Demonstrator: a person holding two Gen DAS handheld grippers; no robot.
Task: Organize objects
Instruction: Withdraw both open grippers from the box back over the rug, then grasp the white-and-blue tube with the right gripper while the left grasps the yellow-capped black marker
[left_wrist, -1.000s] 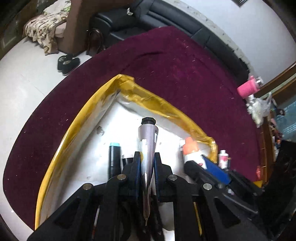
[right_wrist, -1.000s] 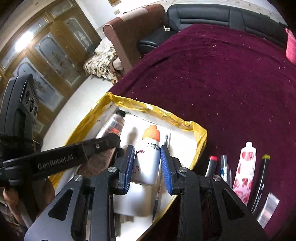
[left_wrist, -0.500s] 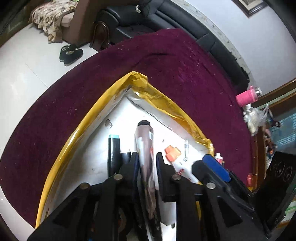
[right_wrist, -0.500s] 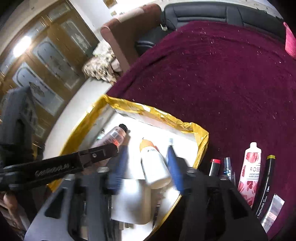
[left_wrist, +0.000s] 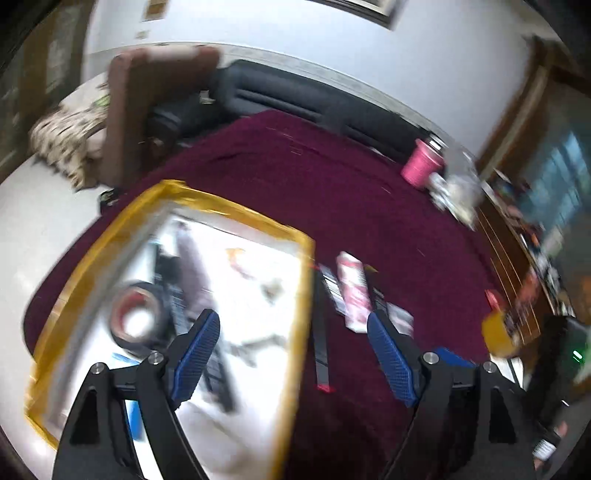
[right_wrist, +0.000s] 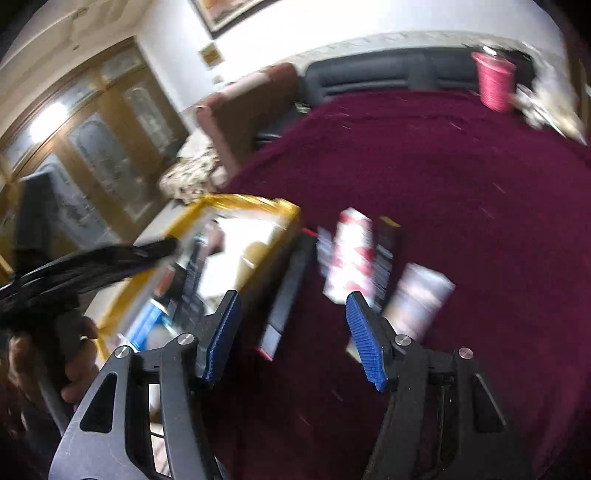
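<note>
Both my grippers wide open, nothing held, over the maroon tablecloth (left_wrist: 369, 192).

My left gripper (left_wrist: 295, 350) hangs spread above the right edge of the yellow-taped box (left_wrist: 299, 295); blurry tape roll (left_wrist: 135, 314) and dark tubes lie inside the box, details unreadable. My right gripper (right_wrist: 291, 332), fingers apart, sits over the row lying on the cloth just beside the box's right edge: black marker (right_wrist: 286, 291), rose-print tube (right_wrist: 349, 254), dark pen (right_wrist: 384, 258), pale tube (right_wrist: 417, 295). Pink cup (left_wrist: 423, 166) stands at the cloth's far right edge.
</note>
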